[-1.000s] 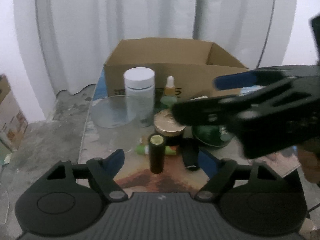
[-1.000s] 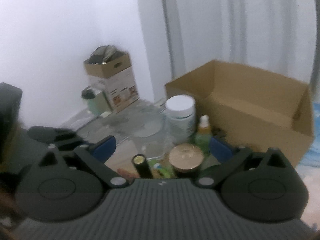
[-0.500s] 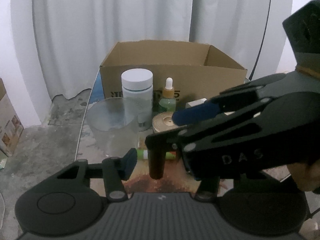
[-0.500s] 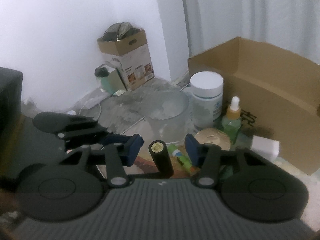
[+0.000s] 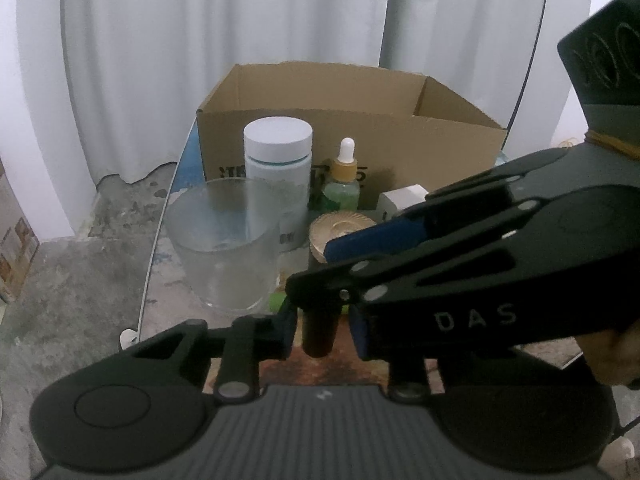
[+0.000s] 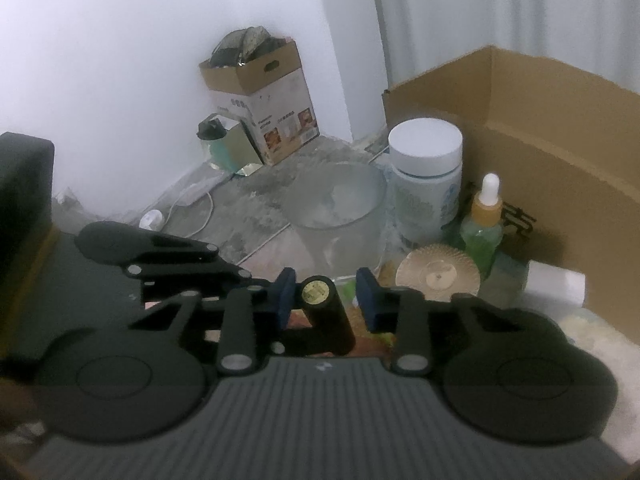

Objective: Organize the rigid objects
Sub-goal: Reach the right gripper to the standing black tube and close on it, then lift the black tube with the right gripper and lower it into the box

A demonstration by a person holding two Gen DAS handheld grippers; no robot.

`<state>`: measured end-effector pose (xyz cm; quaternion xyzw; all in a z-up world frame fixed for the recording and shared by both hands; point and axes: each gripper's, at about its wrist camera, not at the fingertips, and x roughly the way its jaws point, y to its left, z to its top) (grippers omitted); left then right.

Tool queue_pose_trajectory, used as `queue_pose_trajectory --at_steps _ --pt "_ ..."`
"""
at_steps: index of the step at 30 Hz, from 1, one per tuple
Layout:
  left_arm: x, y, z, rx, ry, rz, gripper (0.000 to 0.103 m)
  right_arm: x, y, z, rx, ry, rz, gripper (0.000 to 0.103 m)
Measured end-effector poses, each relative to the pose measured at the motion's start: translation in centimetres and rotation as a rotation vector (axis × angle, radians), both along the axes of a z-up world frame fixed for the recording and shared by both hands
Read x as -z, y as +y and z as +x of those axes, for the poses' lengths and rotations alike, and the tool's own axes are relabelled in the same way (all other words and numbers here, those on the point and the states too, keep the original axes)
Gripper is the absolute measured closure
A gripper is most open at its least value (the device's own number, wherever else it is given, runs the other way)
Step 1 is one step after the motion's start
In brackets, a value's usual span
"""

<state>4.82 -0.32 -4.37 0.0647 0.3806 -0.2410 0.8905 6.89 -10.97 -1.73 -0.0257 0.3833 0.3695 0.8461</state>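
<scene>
A dark cylindrical bottle [image 6: 320, 304] with a gold cap stands upright on the table's near part. My left gripper [image 5: 322, 330] is shut on its lower body, a blue pad on each side. In the left wrist view my right gripper [image 5: 312, 270] reaches in from the right and hides the bottle's top. In the right wrist view the right gripper [image 6: 326, 298] straddles the cap. Its jaws are closing, and a gap still shows beside the right pad [image 6: 368, 298]. An open cardboard box [image 5: 360, 132] stands behind.
Just behind the bottle stand a frosted glass cup [image 5: 226, 248], a white-lidded jar [image 5: 278, 168], a green dropper bottle [image 5: 344, 184], a gold ribbed lid [image 6: 438, 274] and a small white box [image 5: 402, 198]. A green tube [image 5: 276, 302] lies beside the bottle. The table edge [image 5: 150, 280] runs left.
Both pairs of jaws have narrowed from wide open around the dark bottle. The right gripper has come in from the right and sunk over the bottle's top.
</scene>
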Motion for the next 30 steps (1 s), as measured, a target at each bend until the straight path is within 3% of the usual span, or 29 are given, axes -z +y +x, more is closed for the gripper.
queue_pose_trajectory --at_steps 4,17,24,30 --pt "0.2 0.0 0.2 0.000 0.002 -0.008 0.078 0.1 0.2 0.1 -0.010 0.008 0.002 0.080" --pt "-1.4 0.1 -1.0 0.009 -0.039 -0.008 0.080 -0.9 0.2 -0.6 -0.015 -0.016 0.019 0.080" --pt "-6.2 -0.1 -1.6 0.023 -0.121 -0.012 0.080 -5.5 -0.5 -1.8 -0.028 -0.107 0.082 0.080" --pt "-10.9 -1.4 1.3 0.052 -0.185 -0.016 0.080 -10.8 -1.5 0.5 -0.020 -0.192 0.131 0.080"
